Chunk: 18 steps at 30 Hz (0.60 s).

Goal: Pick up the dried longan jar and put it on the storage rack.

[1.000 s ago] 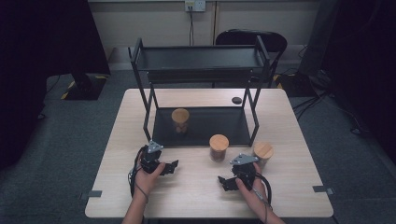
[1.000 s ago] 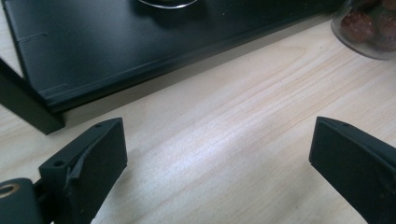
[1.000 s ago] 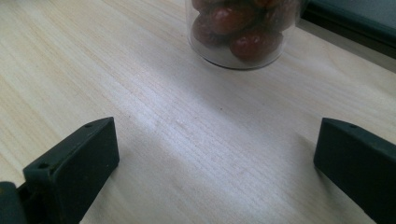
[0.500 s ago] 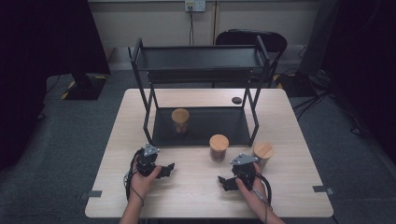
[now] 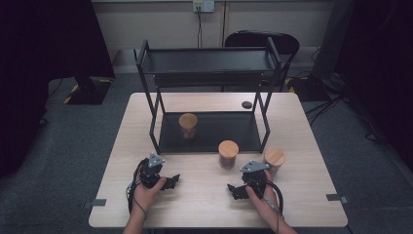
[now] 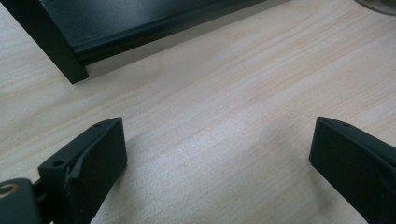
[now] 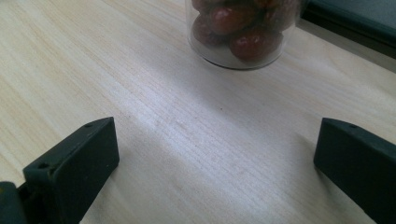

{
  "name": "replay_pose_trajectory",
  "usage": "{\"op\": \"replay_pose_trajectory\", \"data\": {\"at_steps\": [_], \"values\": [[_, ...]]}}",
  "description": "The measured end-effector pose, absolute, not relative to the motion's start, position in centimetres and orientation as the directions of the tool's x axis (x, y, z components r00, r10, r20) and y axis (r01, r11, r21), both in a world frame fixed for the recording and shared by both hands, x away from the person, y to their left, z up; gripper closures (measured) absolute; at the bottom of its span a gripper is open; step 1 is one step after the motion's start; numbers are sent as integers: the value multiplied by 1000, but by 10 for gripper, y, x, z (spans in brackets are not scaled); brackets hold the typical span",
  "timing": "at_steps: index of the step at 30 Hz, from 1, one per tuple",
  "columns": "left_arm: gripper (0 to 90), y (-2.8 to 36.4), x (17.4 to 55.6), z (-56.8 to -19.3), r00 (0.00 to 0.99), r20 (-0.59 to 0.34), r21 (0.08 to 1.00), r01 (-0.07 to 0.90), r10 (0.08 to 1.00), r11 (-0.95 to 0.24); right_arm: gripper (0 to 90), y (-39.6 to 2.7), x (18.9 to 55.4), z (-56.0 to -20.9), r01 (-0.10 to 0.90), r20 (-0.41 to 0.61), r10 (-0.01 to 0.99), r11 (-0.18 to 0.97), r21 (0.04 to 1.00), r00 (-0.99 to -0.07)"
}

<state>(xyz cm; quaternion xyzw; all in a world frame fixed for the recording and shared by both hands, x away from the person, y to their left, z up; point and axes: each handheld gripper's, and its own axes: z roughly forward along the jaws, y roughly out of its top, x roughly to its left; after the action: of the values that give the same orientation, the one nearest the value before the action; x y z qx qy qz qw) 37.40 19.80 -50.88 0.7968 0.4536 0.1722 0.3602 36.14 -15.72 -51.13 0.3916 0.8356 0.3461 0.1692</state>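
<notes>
high view: taking the black two-tier rack (image 5: 209, 97) as the marker, one cork-lidded jar (image 5: 188, 125) stands on its lower shelf at the left, a second jar (image 5: 228, 154) just in front of its front edge, a third (image 5: 274, 160) off its front right leg. the left gripper (image 5: 171, 182) and right gripper (image 5: 234, 190) rest low on the table (image 5: 204, 204) in front of the rack, both spread wide and empty.

left gripper view: jaws wide apart over bare wood, the rack's leg (image 6: 51, 42) close ahead; a careless swing could clip it.

right gripper view: jaws gaping, nothing between them. the glass jar (image 7: 243, 32) ahead holds reddish-brown fruit, dates perhaps. i'd worry a low, off-centre approach would shove or tip it against the rack.
</notes>
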Motion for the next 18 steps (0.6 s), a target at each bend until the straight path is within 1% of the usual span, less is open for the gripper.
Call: {"op": "replay_pose_trajectory", "data": {"at_steps": [10,18], "values": [[25,198,370,-510,545,0,719,583,839,-378,0,-157,361,-511,537,-12,771,454,711,-637],[3,197,371,-511,549,-1,717,583,836,-382,0,-157,362,-511,536,-12,770,456,710,-638]]}}
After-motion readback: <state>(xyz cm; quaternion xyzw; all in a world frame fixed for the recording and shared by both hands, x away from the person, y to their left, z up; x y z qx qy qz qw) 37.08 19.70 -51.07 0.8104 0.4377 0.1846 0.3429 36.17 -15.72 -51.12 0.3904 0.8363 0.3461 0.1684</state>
